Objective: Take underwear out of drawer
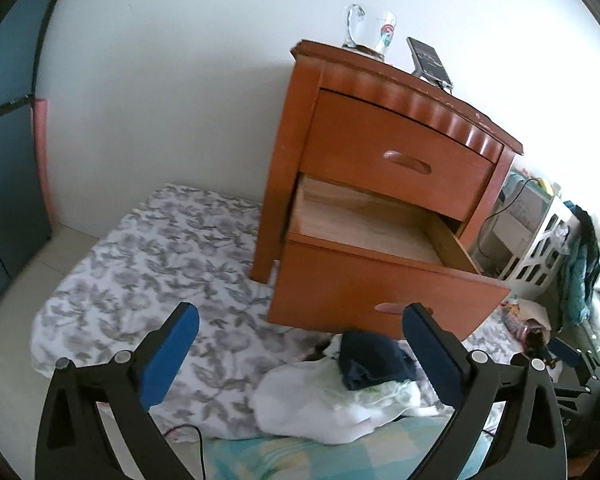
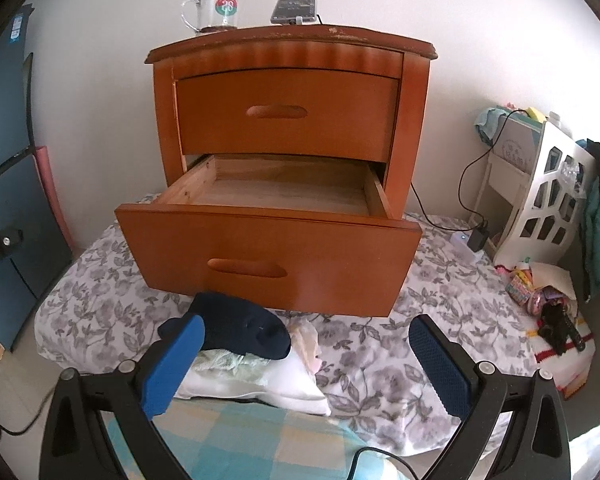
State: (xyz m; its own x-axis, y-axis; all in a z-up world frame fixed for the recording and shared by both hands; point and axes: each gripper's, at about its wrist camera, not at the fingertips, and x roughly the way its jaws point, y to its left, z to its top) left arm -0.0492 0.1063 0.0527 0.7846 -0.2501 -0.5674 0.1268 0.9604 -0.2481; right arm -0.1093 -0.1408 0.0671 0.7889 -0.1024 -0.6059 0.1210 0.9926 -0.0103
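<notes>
Below the lower drawer (image 2: 268,248) front, on the floral sheet (image 2: 100,292), lies the underwear: a dark navy piece (image 2: 240,330) on top of a white and pale green heap (image 2: 256,384). I judge the removal done, since the drawer box behind that front shows only bare wood. The heap sits clear of the drawer's travel, so the front can be pushed home without trapping cloth.

My left gripper (image 1: 300,352) stands with its blue pads (image 1: 168,360) spread wide and nothing between them; the navy piece (image 1: 376,360) lies just beyond, near the right pad. My right gripper (image 2: 306,356) is equally wide and empty, hanging in front of the drawer front with its left pad overlapping the navy piece in view; contact cannot be confirmed.

Above the lower drawer, the upper drawer (image 2: 288,112) is closed. On the nightstand top (image 2: 340,38) stand a glass mug (image 2: 214,10) and a phone (image 2: 296,8), well clear of the working zone.
</notes>
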